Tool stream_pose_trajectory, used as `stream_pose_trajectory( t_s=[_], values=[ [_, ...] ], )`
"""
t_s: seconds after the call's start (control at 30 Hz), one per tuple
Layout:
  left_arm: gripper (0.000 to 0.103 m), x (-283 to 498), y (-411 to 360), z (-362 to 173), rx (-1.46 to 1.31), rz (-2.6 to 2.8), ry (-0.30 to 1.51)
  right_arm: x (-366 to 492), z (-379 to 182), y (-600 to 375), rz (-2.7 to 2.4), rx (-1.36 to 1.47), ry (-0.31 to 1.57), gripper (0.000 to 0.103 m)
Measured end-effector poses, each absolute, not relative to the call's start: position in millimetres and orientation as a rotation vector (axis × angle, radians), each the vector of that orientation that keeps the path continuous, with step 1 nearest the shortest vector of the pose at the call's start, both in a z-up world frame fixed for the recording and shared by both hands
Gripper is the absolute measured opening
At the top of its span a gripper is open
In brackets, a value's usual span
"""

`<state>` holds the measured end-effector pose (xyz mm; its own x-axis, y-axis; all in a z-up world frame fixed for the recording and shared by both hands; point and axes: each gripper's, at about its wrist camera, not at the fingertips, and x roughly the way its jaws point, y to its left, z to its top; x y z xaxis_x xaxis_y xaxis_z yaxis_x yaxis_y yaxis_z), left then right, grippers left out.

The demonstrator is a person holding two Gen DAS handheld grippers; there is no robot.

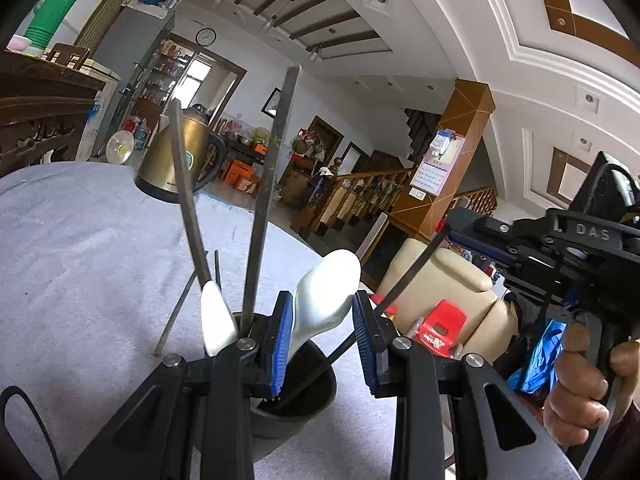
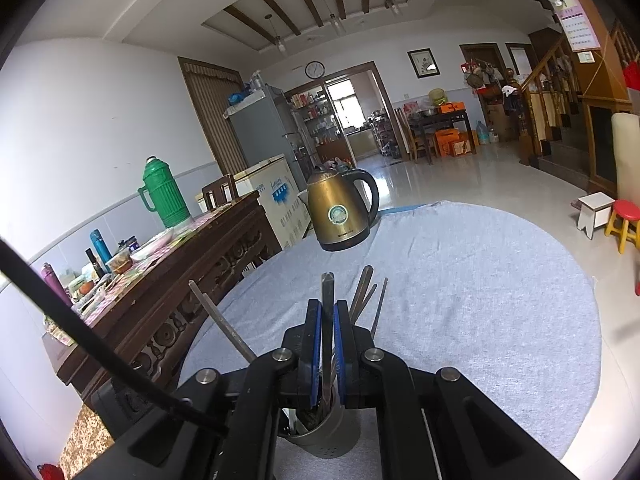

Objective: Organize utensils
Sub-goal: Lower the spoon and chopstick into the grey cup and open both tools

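In the left wrist view a dark round holder [image 1: 316,396] stands on the grey cloth, with chopsticks [image 1: 266,196] and a white spoon [image 1: 216,320] standing in it. My left gripper [image 1: 322,340] is open around a second white spoon [image 1: 326,296] that leans in the holder; whether the pads touch it I cannot tell. In the right wrist view my right gripper [image 2: 327,348] is shut on a dark chopstick [image 2: 327,304], held upright over a grey holder [image 2: 324,432] with other chopsticks [image 2: 362,292] in it. The right gripper body [image 1: 560,248] shows at the right of the left wrist view.
A brass kettle [image 2: 340,210] stands at the far edge of the round table with the grey cloth [image 2: 460,300]. A carved wooden sideboard [image 2: 168,280] with a green thermos [image 2: 164,192] runs along the left. Beyond the table's right edge are a cream chair [image 1: 460,292] and a small red chair [image 1: 442,320].
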<state>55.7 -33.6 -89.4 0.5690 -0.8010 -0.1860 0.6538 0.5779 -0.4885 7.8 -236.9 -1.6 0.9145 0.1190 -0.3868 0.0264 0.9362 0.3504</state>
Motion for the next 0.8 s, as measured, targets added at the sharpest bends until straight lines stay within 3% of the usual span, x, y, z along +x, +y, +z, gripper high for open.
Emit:
stream_pose_trajectory(
  t_s=[0.5, 0.63, 0.73, 0.8],
  values=[
    [0.034, 35.5, -5.6, -81.4, -0.302, -0.817, 0.433, 6.3, 1.0, -232.4, 0.087, 0.390, 0.431, 0.009],
    [0.066, 26.2, -1.8, -66.4, -0.211, -0.736, 0.422, 1.5, 0.8, -238.9, 0.079, 0.413, 0.431, 0.009],
    [0.076, 20.1, -3.3, -55.6, -0.092, -0.660, 0.437, -4.5, 1.5, -244.1, 0.070, 0.426, 0.427, 0.012],
    [0.078, 20.2, -6.1, -51.9, -0.020, -0.600, 0.471, -9.9, 2.1, -249.0, 0.057, 0.437, 0.420, 0.021]
  ],
)
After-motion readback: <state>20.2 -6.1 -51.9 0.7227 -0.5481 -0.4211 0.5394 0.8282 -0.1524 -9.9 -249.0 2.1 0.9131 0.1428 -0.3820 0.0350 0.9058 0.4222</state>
